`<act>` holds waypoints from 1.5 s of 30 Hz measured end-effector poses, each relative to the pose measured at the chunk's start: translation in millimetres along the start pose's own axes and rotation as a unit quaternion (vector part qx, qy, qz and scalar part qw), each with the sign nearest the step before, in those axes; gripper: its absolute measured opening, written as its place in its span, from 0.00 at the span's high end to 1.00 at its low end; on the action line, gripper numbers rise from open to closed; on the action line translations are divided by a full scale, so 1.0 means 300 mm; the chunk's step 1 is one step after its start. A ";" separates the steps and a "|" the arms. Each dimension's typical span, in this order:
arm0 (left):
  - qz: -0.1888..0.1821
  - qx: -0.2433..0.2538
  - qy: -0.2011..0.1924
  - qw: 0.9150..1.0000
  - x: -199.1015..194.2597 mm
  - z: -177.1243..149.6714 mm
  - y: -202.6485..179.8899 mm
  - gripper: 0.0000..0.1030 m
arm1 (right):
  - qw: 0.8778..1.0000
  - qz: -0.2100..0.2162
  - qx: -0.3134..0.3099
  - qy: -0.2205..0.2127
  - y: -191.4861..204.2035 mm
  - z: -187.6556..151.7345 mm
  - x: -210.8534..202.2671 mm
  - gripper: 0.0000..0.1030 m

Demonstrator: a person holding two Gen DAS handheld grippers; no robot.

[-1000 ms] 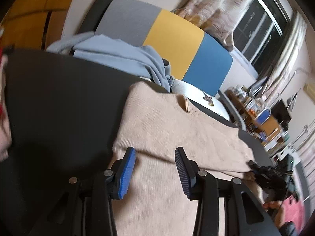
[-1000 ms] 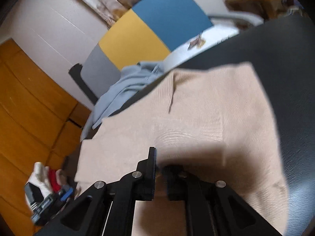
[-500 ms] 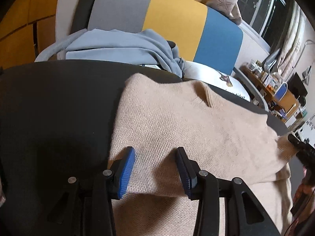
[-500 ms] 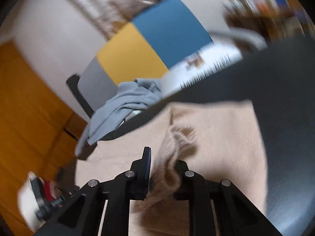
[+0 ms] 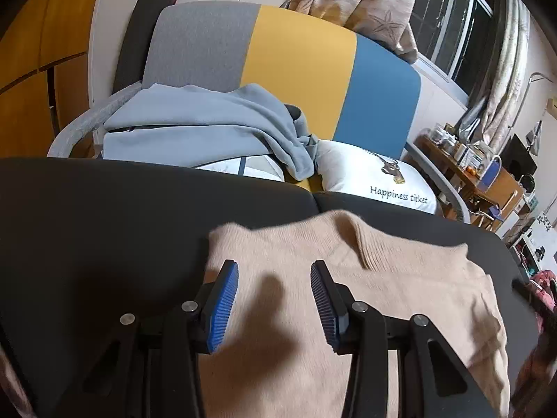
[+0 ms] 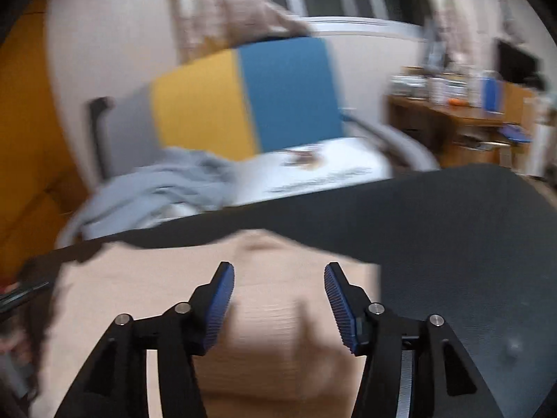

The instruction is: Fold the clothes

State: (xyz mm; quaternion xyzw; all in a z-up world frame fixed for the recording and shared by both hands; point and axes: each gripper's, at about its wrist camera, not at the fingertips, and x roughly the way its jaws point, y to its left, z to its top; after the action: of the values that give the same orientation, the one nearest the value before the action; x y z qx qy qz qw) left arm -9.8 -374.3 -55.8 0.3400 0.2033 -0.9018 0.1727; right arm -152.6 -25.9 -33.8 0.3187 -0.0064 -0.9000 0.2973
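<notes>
A beige knit sweater (image 5: pixel 400 299) lies flat on the black table (image 5: pixel 104 226), its ribbed collar toward the far edge. My left gripper (image 5: pixel 275 282) hovers over the sweater's left part, jaws apart, nothing between the blue pads. In the blurred right wrist view the same sweater (image 6: pixel 146 296) lies below my right gripper (image 6: pixel 278 278), whose jaws are opening; no cloth is between its pads, and a raised fold of the knit lies just under it.
Behind the table stands a chair (image 5: pixel 278 69) with a grey, yellow and blue back, holding a light blue garment (image 5: pixel 195 122) and a white cushion (image 5: pixel 376 181). A cluttered wooden desk (image 5: pixel 487 174) is at the right. Reddish cloth (image 5: pixel 543 289) shows at the table's right edge.
My right gripper let go of the pinched sweater fold, opened wide and rose. My left gripper slid toward the sweater's left side and collar, jaws unchanged.
</notes>
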 end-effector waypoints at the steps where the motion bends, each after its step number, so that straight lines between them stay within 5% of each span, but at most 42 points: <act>1: -0.002 0.000 0.008 1.000 0.018 0.000 -0.004 0.57 | 1.000 0.016 -0.015 0.013 0.028 -0.010 0.009 0.44; 6: -0.020 -0.009 0.048 0.999 0.091 -0.101 0.005 0.57 | 0.991 -0.019 -0.063 0.115 0.082 -0.146 0.159 0.44; 11: -0.086 -0.086 0.034 0.992 0.035 -0.141 0.117 0.59 | 0.994 -0.001 -0.008 0.105 -0.025 -0.178 0.140 0.42; 15: -0.092 -0.108 0.024 0.990 0.000 -0.141 0.189 0.57 | 0.993 -0.017 -0.037 0.109 0.003 -0.185 0.152 0.36; 23: -0.151 -0.058 0.022 0.987 0.020 -0.046 0.130 0.56 | 0.993 -0.021 -0.045 0.107 0.033 -0.173 0.170 0.30; 27: -0.085 -0.070 0.046 0.993 0.146 -0.021 0.145 0.58 | 0.993 -0.022 -0.046 0.106 0.038 -0.177 0.164 0.29; 31: -0.083 -0.121 0.018 0.989 0.175 -0.038 0.209 0.65 | 0.993 -0.020 -0.049 0.105 0.024 -0.176 0.155 0.29; 34: -0.070 -0.110 0.015 0.991 0.162 -0.037 0.195 0.65 | 0.993 -0.020 -0.048 0.103 0.027 -0.178 0.154 0.28; 42: -0.024 0.000 -0.023 0.999 -0.018 -0.125 0.025 0.57 | 0.994 -0.016 -0.043 0.102 0.026 -0.178 0.161 0.27; 45: 0.005 0.046 0.023 0.999 0.018 -0.202 -0.026 0.56 | 0.994 -0.017 -0.043 0.103 0.027 -0.179 0.165 0.27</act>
State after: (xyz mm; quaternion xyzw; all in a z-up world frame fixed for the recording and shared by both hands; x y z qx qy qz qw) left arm 15.8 -339.2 -99.1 0.3696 0.1641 -0.9010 0.1570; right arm -148.1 -49.6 -103.1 0.3962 0.0683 -0.8668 0.2949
